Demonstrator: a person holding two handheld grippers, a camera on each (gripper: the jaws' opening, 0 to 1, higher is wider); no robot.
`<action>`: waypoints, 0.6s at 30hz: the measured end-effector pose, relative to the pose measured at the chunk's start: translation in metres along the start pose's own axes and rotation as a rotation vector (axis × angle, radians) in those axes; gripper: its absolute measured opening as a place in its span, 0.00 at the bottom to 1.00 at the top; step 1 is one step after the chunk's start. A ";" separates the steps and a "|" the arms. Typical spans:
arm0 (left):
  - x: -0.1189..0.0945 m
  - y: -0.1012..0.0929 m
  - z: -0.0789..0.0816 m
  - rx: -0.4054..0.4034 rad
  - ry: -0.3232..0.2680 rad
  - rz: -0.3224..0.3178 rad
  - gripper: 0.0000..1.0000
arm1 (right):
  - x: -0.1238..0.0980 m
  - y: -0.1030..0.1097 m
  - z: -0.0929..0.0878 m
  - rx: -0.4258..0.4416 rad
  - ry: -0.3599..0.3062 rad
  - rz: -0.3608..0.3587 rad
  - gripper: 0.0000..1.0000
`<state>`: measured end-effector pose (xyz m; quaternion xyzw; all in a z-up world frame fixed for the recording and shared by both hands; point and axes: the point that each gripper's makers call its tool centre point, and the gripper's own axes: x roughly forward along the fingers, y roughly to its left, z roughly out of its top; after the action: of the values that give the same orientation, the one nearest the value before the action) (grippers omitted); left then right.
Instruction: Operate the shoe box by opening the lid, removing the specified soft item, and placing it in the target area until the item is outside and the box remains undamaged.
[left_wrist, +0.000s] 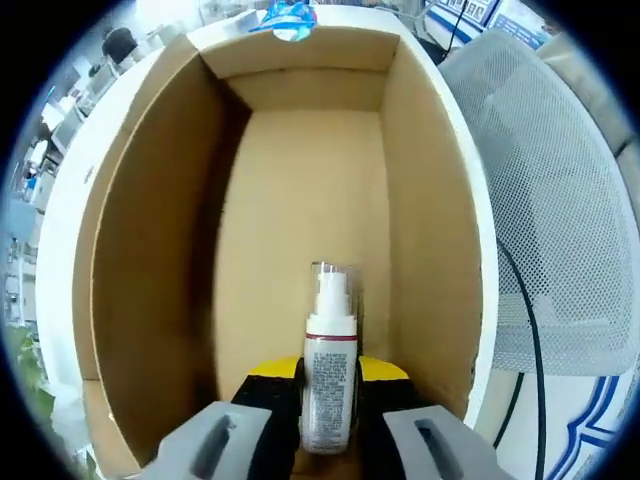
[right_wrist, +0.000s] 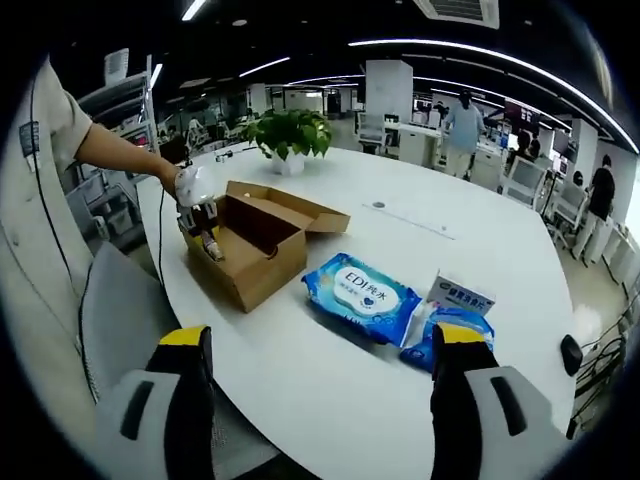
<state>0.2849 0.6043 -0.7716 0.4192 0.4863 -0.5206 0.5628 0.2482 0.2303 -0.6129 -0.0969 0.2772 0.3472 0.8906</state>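
While the left gripper (left_wrist: 328, 415) clamps a small spray bottle (left_wrist: 329, 375) between its jaws, the bottle stands upright over the near end of the open box (left_wrist: 300, 180), its clear cap pointing toward the far wall. Past the box's far rim lies a blue pack (left_wrist: 291, 20), and a mesh chair back (left_wrist: 545, 200) stands to the right.

In the right gripper view, the right gripper (right_wrist: 322, 380) hangs above the white table (right_wrist: 400, 240) with its jaws spread wide and nothing between them. Just beyond them lie a blue wipes pack (right_wrist: 360, 293), a smaller blue pack (right_wrist: 447, 335) and a small carton (right_wrist: 462, 293). Farther left sits the box (right_wrist: 250, 245), lid flap folded back, with the left gripper (right_wrist: 205, 235) and bottle (right_wrist: 210, 246) at its near corner, held by a person's hand (right_wrist: 188, 183). A potted plant (right_wrist: 288, 135) stands beyond.
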 end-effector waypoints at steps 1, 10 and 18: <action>-0.001 0.000 0.001 0.000 -0.003 0.004 0.19 | 0.000 0.000 0.001 -0.002 -0.002 0.003 0.85; -0.014 0.003 0.016 -0.006 -0.071 0.041 0.19 | 0.004 0.005 0.012 -0.026 -0.030 0.033 0.82; -0.034 -0.001 0.037 0.019 -0.152 0.079 0.19 | 0.010 0.016 0.019 -0.058 -0.044 0.078 0.74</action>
<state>0.2884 0.5741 -0.7319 0.4027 0.4201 -0.5330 0.6141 0.2516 0.2546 -0.6026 -0.1040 0.2512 0.3915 0.8791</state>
